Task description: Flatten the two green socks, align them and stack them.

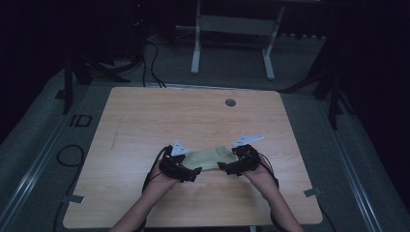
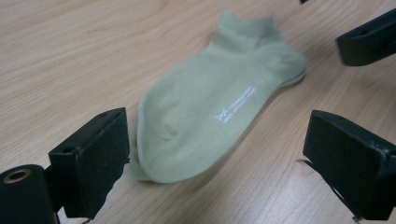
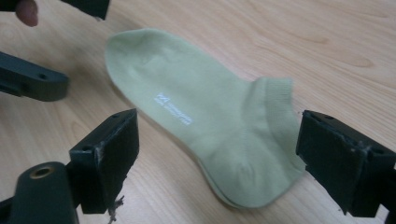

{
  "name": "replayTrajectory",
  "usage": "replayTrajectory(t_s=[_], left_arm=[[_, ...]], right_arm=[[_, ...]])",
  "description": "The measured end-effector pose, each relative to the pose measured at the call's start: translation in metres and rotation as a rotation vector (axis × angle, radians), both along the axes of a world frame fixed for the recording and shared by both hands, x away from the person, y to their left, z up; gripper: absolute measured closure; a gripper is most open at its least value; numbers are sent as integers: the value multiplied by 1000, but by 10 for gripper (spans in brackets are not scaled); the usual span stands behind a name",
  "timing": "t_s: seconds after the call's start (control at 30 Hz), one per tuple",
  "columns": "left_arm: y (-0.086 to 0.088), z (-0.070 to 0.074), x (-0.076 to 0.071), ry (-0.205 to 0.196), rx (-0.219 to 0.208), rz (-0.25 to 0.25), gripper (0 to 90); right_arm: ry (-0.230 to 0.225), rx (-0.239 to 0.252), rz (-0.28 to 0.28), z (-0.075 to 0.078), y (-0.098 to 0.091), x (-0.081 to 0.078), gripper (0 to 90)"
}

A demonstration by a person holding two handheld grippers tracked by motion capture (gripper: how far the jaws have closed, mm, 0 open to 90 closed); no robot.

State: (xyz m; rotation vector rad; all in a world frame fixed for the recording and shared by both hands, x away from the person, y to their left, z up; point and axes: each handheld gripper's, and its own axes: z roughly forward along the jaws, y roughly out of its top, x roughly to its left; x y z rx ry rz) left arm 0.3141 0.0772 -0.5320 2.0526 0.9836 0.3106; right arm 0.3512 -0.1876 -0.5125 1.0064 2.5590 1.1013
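sock [image 1: 211, 158]: flat on table [image 1: 145, 121] (pale green) | left gripper [image 1: 186, 174]: jaws wide, nothing held | right gripper [image 1: 231, 168]: jaws wide, nothing held

Both forearms come in low over the table, converging toward each other. The left gripper [image 1: 193, 170] and the right gripper [image 1: 226, 166] point inward, tips facing near one another, each with its jaws spread wide and nothing pressed between the pads.
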Motion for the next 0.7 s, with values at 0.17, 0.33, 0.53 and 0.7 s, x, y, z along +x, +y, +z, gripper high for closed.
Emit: replayTrajectory(t_s=[0.17, 0.33, 0.53, 0.7], left_arm=[[10, -4, -3, -32, -22, -11, 74], [23, -10, -8, -23, -11, -2, 72], [42, -13, -15, -11, -16, 55, 25], [55, -13, -21, -23, -6, 77, 24]], right_arm=[[-27, 8, -7, -1, -11, -3, 136], [-48, 1, -26, -2, -26, -6, 136], [-64, -5, -68, -5, -45, -8, 136], [-60, 6, -104, -8, -59, -8, 137]])
